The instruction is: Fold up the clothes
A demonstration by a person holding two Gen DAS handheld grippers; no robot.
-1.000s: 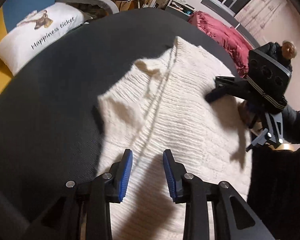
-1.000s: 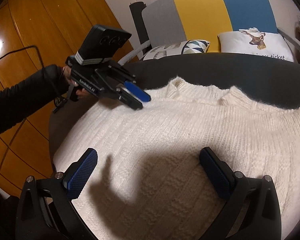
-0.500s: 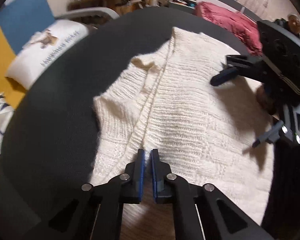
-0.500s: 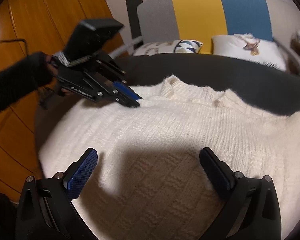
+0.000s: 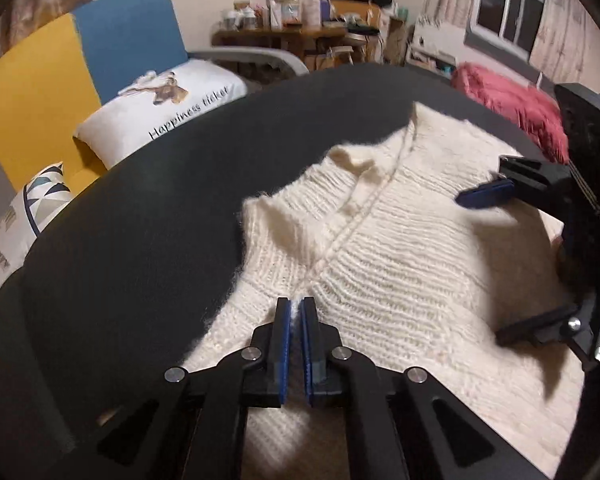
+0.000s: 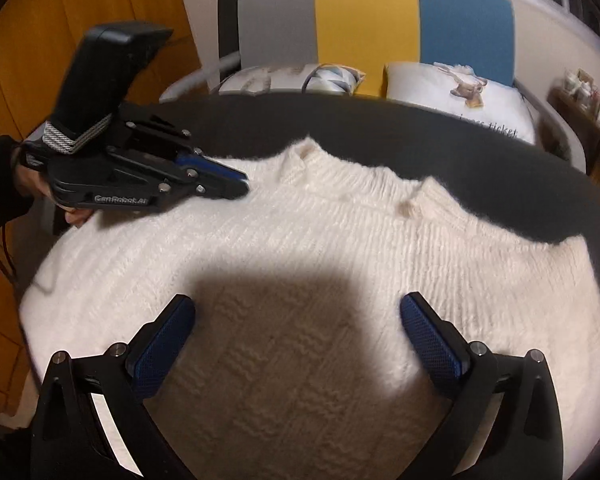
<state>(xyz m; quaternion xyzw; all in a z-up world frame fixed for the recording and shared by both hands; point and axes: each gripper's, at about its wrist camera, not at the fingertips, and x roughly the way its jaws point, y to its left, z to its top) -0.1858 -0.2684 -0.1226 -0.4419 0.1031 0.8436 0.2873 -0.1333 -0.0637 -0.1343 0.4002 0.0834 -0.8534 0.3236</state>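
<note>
Left wrist view: left claw pinched closed on the cream sweater's near edge.

Left gripper pinches a ridge of the cream knit sweater, which lies on a dark round table. Right gripper hovers at right, jaws apart.

A sofa with yellow and blue panels holds pillows, beside a cluttered wooden desk, dark windows and wood flooring.
</note>
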